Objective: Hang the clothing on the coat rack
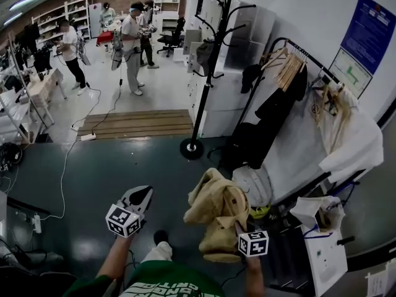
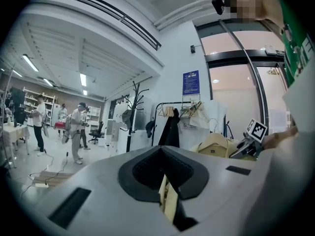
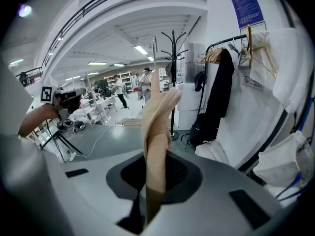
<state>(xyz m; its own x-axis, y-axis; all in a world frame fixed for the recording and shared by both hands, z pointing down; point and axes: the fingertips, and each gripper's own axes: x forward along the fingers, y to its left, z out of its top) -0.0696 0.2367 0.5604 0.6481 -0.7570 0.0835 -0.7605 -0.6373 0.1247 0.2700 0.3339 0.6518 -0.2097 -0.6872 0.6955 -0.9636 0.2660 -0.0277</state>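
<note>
A tan jacket (image 1: 216, 212) hangs bunched in front of me, with my right gripper (image 1: 240, 229) shut on it. In the right gripper view a fold of the tan jacket (image 3: 156, 127) rises from between the jaws of my right gripper (image 3: 155, 156). My left gripper (image 1: 141, 194) floats apart to the left of the jacket, its jaws together and no cloth past their tips (image 2: 160, 149). The black coat rack (image 1: 203, 85) stands ahead on a round base (image 1: 192, 148), its hooks bare apart from a grey item on one. The same coat rack (image 3: 173, 58) shows beyond the fold.
A clothes rail (image 1: 291, 60) with wooden hangers and a dark coat (image 1: 272, 110) stands to the right, draped in white cloth (image 1: 352, 141). A white bag (image 1: 252, 184) lies at its foot. A wooden platform (image 1: 139, 122) and a floor cable (image 1: 65, 166) lie ahead left; people (image 1: 131, 45) stand farther back.
</note>
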